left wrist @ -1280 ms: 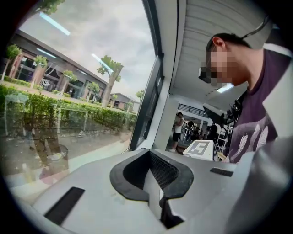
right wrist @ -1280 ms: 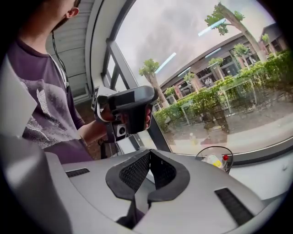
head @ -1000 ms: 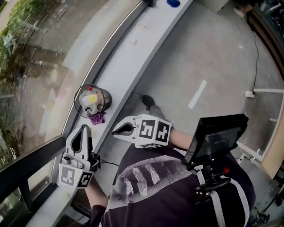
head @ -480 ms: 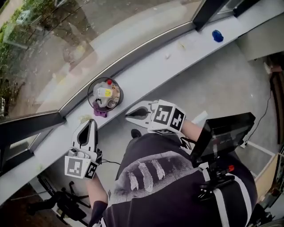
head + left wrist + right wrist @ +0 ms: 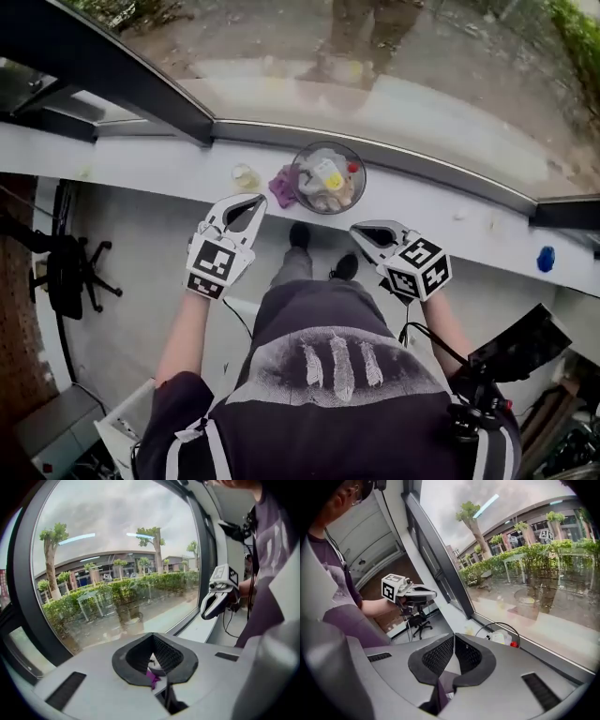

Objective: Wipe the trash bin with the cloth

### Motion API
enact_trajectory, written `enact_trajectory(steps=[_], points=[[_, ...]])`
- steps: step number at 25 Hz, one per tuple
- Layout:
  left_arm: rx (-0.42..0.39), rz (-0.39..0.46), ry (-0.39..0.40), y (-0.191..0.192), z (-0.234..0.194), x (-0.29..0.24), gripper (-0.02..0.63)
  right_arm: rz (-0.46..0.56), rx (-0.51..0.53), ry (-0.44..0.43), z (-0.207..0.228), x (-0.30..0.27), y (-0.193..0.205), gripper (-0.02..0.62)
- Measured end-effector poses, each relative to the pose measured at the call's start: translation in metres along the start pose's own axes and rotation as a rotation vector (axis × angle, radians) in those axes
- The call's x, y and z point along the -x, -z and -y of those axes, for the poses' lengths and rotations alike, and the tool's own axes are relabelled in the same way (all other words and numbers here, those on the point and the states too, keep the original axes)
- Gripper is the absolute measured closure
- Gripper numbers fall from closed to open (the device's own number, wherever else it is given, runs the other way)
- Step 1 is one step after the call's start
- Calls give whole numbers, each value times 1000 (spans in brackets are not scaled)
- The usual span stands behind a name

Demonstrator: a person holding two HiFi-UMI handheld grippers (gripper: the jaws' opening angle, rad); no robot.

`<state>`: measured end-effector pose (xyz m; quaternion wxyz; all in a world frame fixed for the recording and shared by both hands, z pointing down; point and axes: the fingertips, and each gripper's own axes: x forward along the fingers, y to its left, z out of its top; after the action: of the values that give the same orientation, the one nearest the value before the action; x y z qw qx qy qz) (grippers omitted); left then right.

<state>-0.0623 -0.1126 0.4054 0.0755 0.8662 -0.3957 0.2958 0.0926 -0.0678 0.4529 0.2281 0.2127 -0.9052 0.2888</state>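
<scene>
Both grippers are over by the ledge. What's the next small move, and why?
Probably open the left gripper and ease it forward onto the purple cloth. Both it and the right gripper are shut and empty. The cloth lies on the ledge just left of the trash bin, and the left gripper looks the nearer of the two.

sill (image 5: 131, 161): long, white, under big window (image 5: 422, 66)
blue thing (image 5: 547, 258): small, on sill, far rt
chair (image 5: 70, 277): black, w/ wheels, on floor (image 5: 141, 272), left
trees (image 5: 52, 545): outside, w/ green hedge (image 5: 140, 585)
</scene>
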Motion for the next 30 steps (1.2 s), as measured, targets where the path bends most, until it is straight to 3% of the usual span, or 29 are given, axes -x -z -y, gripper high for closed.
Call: enact_trajectory(steps=[6,11,15,19,22,23,24,26,27,30], points=[[52,-91,7,73,-35,-31,612,-204,57,246,66,-42,10,594],[1,-219,100,146,-50,-82,612,-318,-80,443,125,-54,30,594],[20,-281,155,193,-53,-117,612,-411,-187,604,170,-60,52,594],[-36,-379,202,226,-49,-160,612,-450,-281,653,188,-63,62,555],[-31,-442,248,246,-45,-193,612,-470,-345,665,202,-72,72,555],[-26,-466,268,254,-43,-203,595,-483,-357,671,209,-76,77,555],[-19,-494,286,263,-40,-212,526,-498,-368,673,216,-80,83,555],[-5,-541,300,280,-37,-226,329,-530,-383,675,224,-87,94,555],[-6,-557,297,287,-37,-230,271,-546,-385,680,227,-89,99,555],[-58,-608,295,309,-44,-244,259,-569,-393,681,227,-98,107,555]])
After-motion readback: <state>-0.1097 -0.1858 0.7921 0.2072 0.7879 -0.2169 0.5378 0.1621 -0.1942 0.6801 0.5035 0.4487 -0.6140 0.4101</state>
